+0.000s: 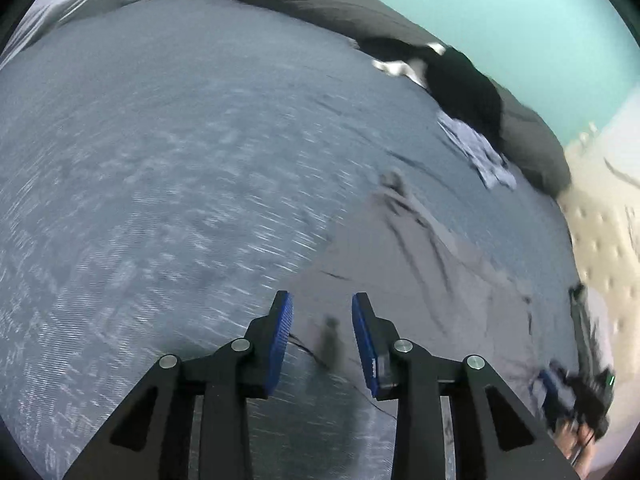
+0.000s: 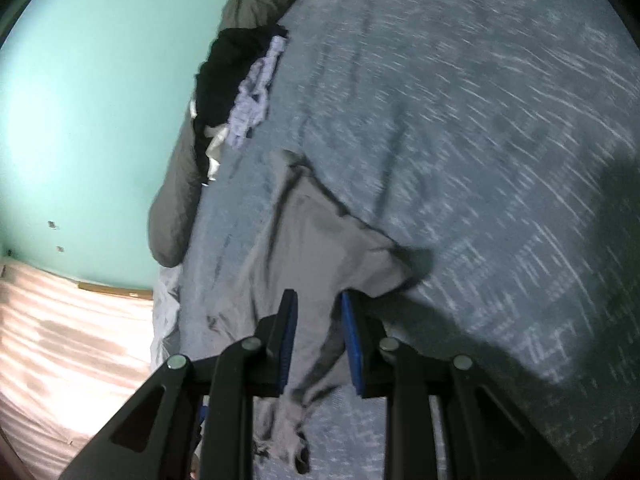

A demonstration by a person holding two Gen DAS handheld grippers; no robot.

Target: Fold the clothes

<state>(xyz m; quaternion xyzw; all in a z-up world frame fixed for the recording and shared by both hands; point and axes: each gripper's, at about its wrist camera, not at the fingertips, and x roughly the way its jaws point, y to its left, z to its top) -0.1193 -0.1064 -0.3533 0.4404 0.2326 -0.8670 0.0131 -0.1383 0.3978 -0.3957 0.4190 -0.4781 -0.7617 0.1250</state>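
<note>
**A:** Left wrist view first: your left gripper (image 1: 322, 338) hangs over the blue-grey bedspread (image 1: 160, 160) with its jaws apart and nothing between the pads. The grey garment (image 1: 420, 264) lies ahead and to the right of those fingers, wrinkled, one narrow end running away from you. At the far right edge you can just see the right gripper (image 1: 560, 392) low beside the cloth, though it is blurred there.

**B:** And the other side?

**A:** In the right wrist view, your right gripper (image 2: 318, 340) is tipped down over the same grey garment (image 2: 320, 240). Its jaws stand apart with cloth lying in the gap between them; I'd call it open, not clamped. A loose pile of dark and pale clothes (image 2: 240, 92) sits well ahead and to the left, against the grey pillow (image 2: 176, 200).

**B:** How should you handle the fold?

**A:** Both views are smeared, so you are moving quickly; I'd slow down near the fabric. Whether this piece is being spread out or is already partly folded, I can't tell. Either way, pinch a single edge rather than a bunched layer, keep both grippers level with each other, and let the cloth stay flat on the bedspread.
</note>
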